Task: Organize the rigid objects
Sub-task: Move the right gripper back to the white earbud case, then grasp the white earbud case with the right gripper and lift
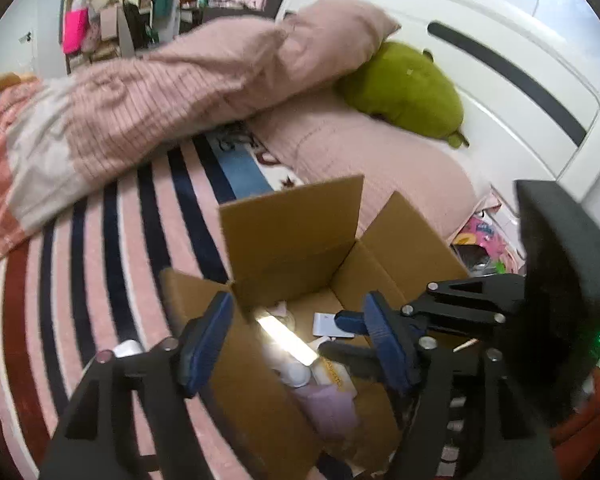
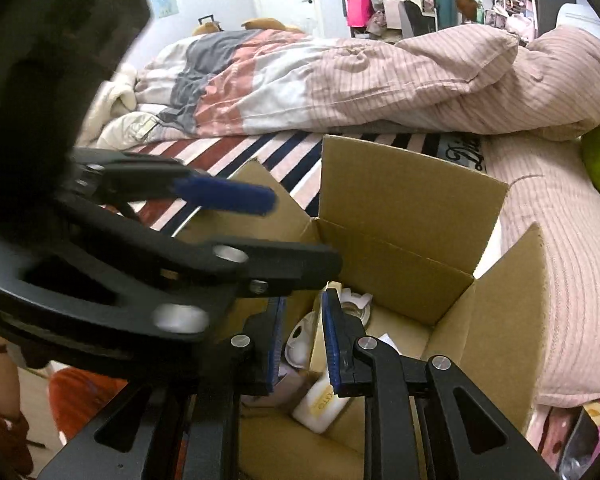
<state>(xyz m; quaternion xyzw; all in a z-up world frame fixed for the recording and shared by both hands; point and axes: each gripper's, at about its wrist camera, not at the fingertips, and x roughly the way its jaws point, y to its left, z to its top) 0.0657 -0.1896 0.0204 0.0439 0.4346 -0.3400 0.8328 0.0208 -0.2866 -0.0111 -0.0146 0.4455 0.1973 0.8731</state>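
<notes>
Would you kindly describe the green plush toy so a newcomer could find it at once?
Start at the white headboard of the bed. At its foot, beside the pink pillow, lies the green plush toy. It is the only bright lime-green thing among pink bedding, well beyond the cardboard box.

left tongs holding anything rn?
No: the left tongs stand wide open over the open brown cardboard box, with nothing between the blue pads.
</notes>
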